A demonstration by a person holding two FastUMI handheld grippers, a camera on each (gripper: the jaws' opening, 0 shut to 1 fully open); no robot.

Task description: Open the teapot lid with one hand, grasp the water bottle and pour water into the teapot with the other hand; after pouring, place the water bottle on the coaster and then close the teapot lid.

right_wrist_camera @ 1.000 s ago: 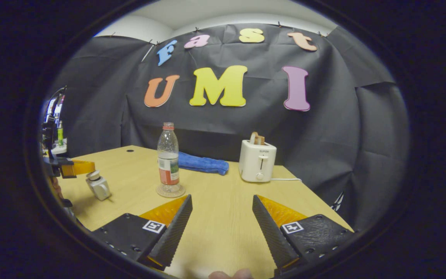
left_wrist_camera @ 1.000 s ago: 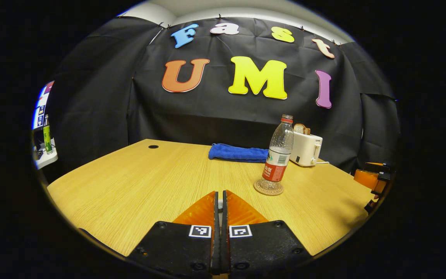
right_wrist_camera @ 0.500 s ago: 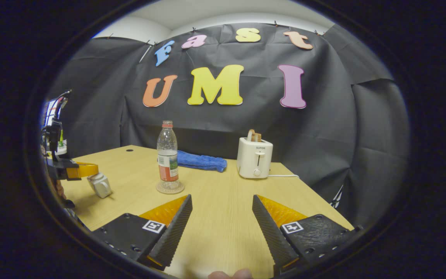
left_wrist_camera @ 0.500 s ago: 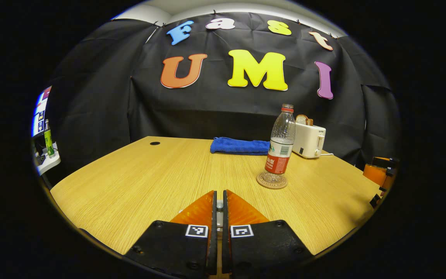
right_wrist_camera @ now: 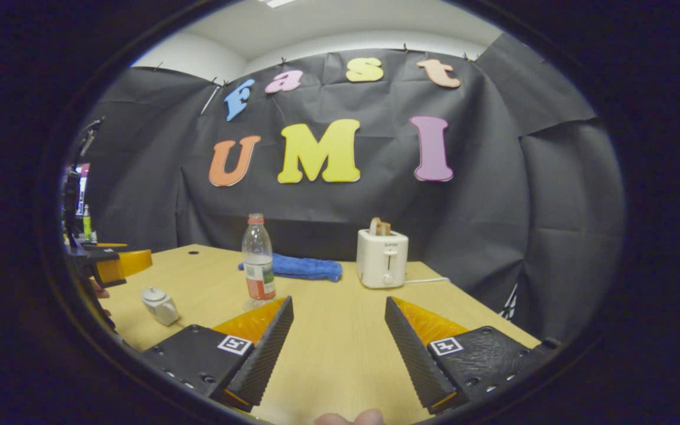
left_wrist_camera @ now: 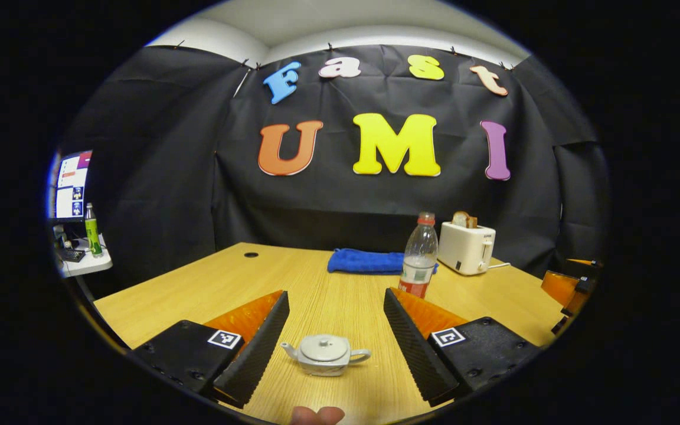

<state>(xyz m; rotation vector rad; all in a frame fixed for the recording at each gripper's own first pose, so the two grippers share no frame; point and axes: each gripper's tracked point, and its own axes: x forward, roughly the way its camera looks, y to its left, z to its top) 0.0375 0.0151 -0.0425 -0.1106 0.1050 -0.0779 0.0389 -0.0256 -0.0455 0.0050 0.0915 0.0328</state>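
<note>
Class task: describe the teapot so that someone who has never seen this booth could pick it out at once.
Start at the wooden table before the black cloth wall. At its near edge, between the open fingers of the left tool, sits the teapot. It is small, squat and pale grey, lid on, with spout and handle, unlike the tall water bottle and white toaster behind it.

You have a folded blue towel [left_wrist_camera: 366, 261] by the back wall, a white toaster [left_wrist_camera: 466, 248] holding bread beside it, on a wooden table [left_wrist_camera: 198, 289]
</note>
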